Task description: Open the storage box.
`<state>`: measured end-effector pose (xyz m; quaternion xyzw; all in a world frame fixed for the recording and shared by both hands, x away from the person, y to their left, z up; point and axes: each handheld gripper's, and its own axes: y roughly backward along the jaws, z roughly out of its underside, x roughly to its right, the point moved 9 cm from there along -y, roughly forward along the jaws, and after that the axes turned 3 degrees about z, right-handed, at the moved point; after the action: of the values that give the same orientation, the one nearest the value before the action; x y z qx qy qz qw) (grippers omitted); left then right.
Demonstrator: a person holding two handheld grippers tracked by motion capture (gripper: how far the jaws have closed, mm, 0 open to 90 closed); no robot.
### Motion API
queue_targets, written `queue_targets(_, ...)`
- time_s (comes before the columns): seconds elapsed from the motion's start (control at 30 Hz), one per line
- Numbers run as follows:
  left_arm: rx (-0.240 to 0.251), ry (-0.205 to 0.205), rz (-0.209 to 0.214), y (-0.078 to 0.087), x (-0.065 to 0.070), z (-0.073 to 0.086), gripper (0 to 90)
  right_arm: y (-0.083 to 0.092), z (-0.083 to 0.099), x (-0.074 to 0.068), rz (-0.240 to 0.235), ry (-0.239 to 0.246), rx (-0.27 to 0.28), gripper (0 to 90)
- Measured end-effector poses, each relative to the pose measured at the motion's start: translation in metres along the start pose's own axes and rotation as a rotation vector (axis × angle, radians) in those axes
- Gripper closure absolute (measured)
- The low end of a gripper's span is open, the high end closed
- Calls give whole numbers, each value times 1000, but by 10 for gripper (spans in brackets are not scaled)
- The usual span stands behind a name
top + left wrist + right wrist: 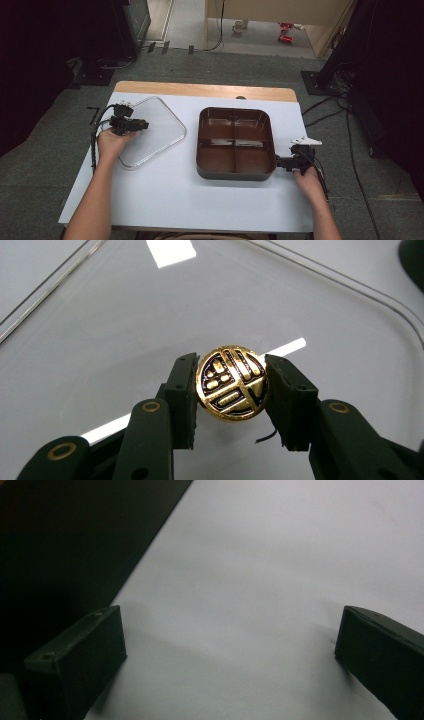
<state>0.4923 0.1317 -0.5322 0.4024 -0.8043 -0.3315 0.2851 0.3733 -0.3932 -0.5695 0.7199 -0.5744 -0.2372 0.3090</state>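
Note:
A clear rounded-square lid (162,135) lies flat on the left of the white table. In its middle sits a round gold-and-black knob (231,382). My left gripper (231,362) is shut on that knob, one black pad against each side. In the high view the left gripper (140,124) reaches over the lid from its left edge. A dark brown tray (200,152) with four compartments stands in the middle of the table. My right gripper (278,162) sits low at the tray's right front corner. Its jaws (230,635) stand open over bare table, the tray's dark wall (65,540) beside the left jaw.
The white table top (165,195) has free room in front of the lid and tray. A wooden strip (200,90) runs along its far edge. Cables lie on the grey floor to the right (325,107), and dark stands rise at both sides.

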Motion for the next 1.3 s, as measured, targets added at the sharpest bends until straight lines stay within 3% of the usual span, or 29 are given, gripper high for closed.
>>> queue_targets(0.1, -6, -4, -11, -3, -2, 1, 589, 0, 0, 0, 0, 0, 0, 0)
queue_targets(0.37, 16, 47, 18, -3, -3, 2, 571, 0, 0, 0, 0, 0, 0, 0)
queue_targets(0.5, 51, 60, 12, 8, -2, -5, 502, 0, 0, 0, 0, 0, 0, 0)
queue_targets(0.63, 99, 46, 26, 24, 4, -13, 446, 0, 0, 0, 0, 0, 0, 0)
queue_targets(0.93, 118, 19, 89, 42, 29, -20, 380, 0, 0, 0, 0, 0, 0, 0)
queue_targets(1.17, 164, -9, 135, 54, 54, -20, 351, 0, 0, 0, 0, 0, 0, 0)
queue_targets(1.3, 143, -37, 95, 54, 68, -11, 338, 0, 0, 0, 0, 0, 1, 0)
